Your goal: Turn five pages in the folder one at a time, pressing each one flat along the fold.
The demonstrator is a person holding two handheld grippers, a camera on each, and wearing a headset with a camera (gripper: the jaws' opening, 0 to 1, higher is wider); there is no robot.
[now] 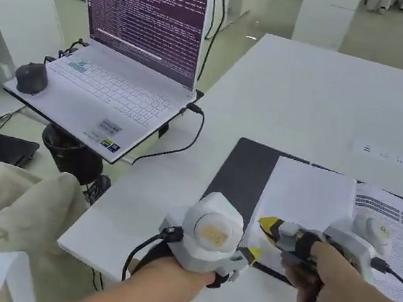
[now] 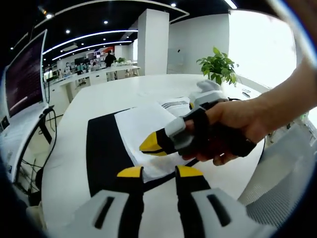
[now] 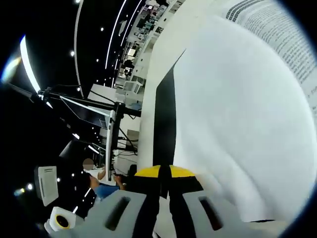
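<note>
The folder (image 1: 241, 171) lies open on the white table (image 1: 302, 89). A blank page (image 1: 305, 198) rests over its black cover, and a printed page (image 1: 396, 222) sits just beside it on the right.

My right gripper (image 1: 269, 227) hangs over the near edge of the blank page. Its jaws are pressed together, and I cannot tell whether any paper is caught between them. In the right gripper view that sheet (image 3: 237, 124) bulges upward rather than lying flat. My left gripper (image 2: 159, 172) sits near the folder's front edge with its jaws parted and nothing between them.

I judge the pages to be thin, light and limp, so they will crease easily and probably slip under hard plastic tips. I would take one sheet at a free corner, well away from the fold, with a light pinch, then sweep closed jaws along the fold to flatten it. The cover looks stiff but may slide on the smooth table, so the left gripper should pin it down.
</note>
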